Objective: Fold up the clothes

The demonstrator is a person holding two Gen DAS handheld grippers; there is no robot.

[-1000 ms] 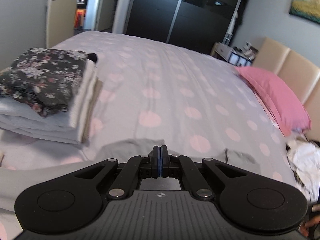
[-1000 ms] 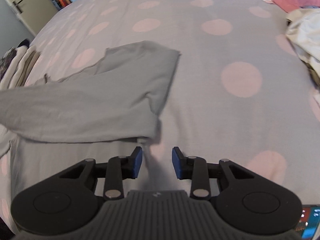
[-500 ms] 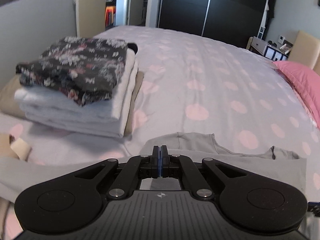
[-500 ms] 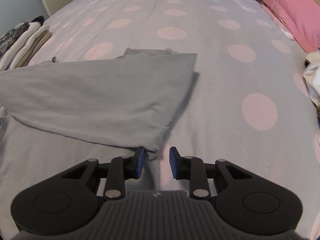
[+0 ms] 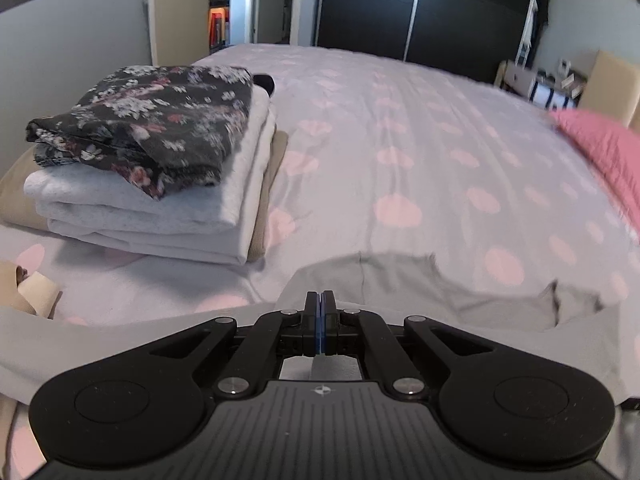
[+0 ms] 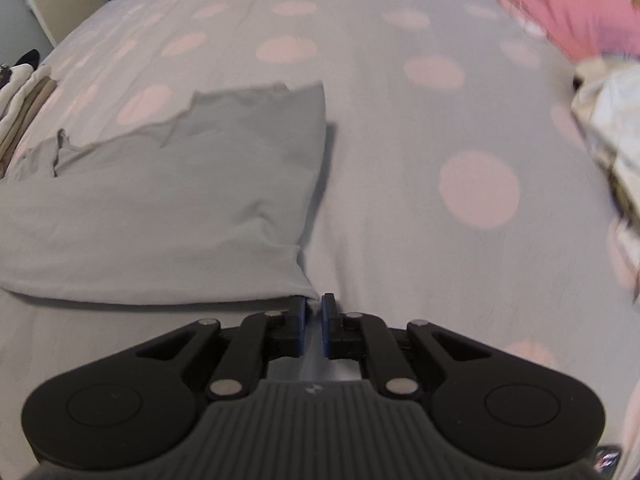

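**Grey garment: both corners being taken for the fold**

Landmark: the stack of folded clothes at the left side of the bed.

- Grey garment lies spread on the bed just right of the stack, and near your side of it.
- Your left gripper, just right of the stack: fingers clenched together. Grey cloth runs under them, but whether any is pinched, I cannot tell.
- Your right gripper, farther right of the stack: fingers closing, a narrow gap left, the garment's near right corner at the left finger; no firm pinch visible yet.
- Unsorted pale laundry sits farthest right of the stack.

Step in hand, as I read it: securing the near edge. Next move calls for a full right-hand pinch, then both hands lifting level and carrying the edge away from you.
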